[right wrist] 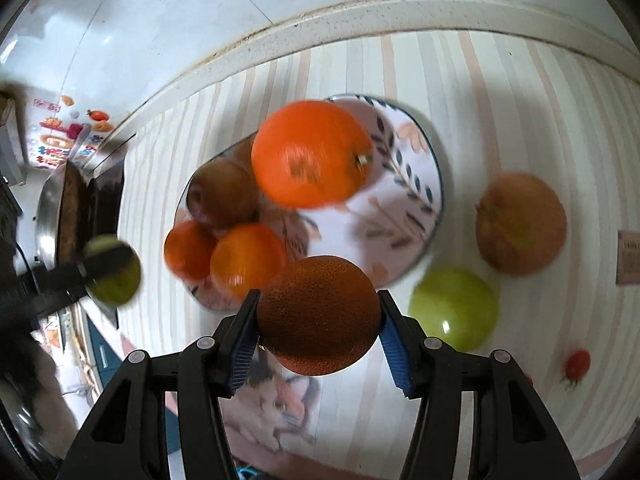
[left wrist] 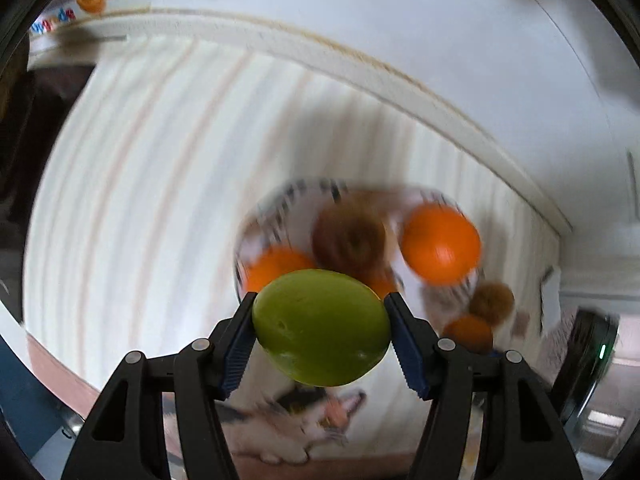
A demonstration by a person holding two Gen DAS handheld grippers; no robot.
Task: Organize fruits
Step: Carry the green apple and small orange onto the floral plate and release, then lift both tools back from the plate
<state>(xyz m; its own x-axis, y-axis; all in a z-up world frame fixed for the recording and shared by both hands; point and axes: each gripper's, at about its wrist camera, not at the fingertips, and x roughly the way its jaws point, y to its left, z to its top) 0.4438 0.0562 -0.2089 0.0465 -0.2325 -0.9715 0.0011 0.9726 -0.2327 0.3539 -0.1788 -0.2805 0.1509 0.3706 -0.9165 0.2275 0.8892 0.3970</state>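
My left gripper [left wrist: 322, 332] is shut on a green fruit [left wrist: 322, 328] and holds it above the striped cloth, in front of a patterned plate [left wrist: 280, 208]. My right gripper [right wrist: 318, 334] is shut on a dark orange [right wrist: 318, 316], just in front of the same plate [right wrist: 416, 184]. The plate holds a large orange [right wrist: 312, 154], a brown fruit [right wrist: 224, 194] and two small oranges [right wrist: 244, 258]. In the right wrist view the left gripper with its green fruit [right wrist: 114, 276] shows at the far left. A brown fruit [right wrist: 520, 222] and a second green fruit [right wrist: 454, 308] lie on the cloth right of the plate.
A small red tomato [right wrist: 578, 364] lies at the cloth's right. The striped cloth [right wrist: 500, 92] ends at a white counter edge [right wrist: 320, 26] by the wall. A metal pan [right wrist: 50, 208] stands at the left. A cat picture [left wrist: 304, 420] is printed on the cloth.
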